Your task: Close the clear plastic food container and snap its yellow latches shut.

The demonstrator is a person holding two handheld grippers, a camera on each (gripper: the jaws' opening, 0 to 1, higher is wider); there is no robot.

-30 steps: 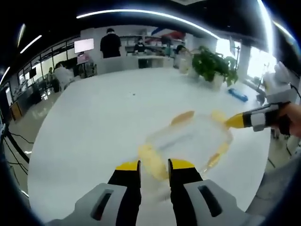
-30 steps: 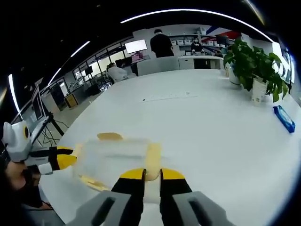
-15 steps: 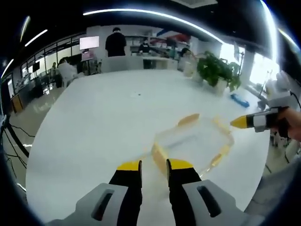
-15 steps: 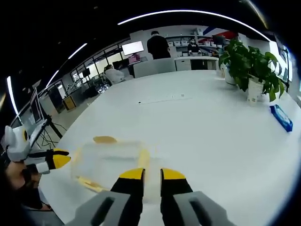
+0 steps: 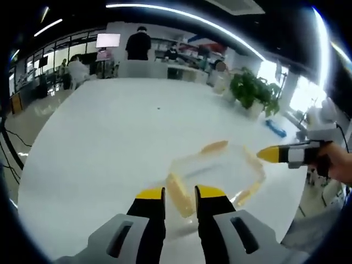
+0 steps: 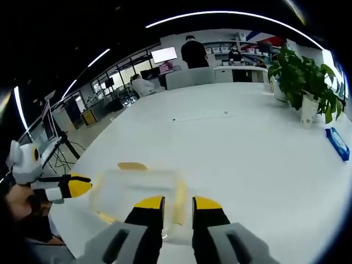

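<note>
The clear plastic container (image 5: 217,171) lies on the white table (image 5: 110,137), its yellow latches (image 5: 213,147) splayed outward. My left gripper (image 5: 180,193) is open with a narrow gap, and one yellow latch (image 5: 179,197) shows just beyond its tips. The right gripper (image 5: 273,154) reaches in from the right, its yellow tip close to the container's far corner. In the right gripper view, the container (image 6: 137,186) sits ahead of my right gripper (image 6: 176,203), which is open with a latch (image 6: 179,193) in line with its gap. The left gripper (image 6: 74,187) points at the container from the left.
A potted plant (image 5: 250,88) and a small blue item (image 5: 274,127) stand at the table's far right. The plant (image 6: 302,82) and blue item (image 6: 337,143) also appear in the right gripper view. People and desks are far behind the table. A hand (image 5: 335,162) holds the right gripper near the table's edge.
The container was blurred a second ago and now lies still and sharp. Both views have shifted slightly. The jaws of both grippers keep the same narrow gap.
</note>
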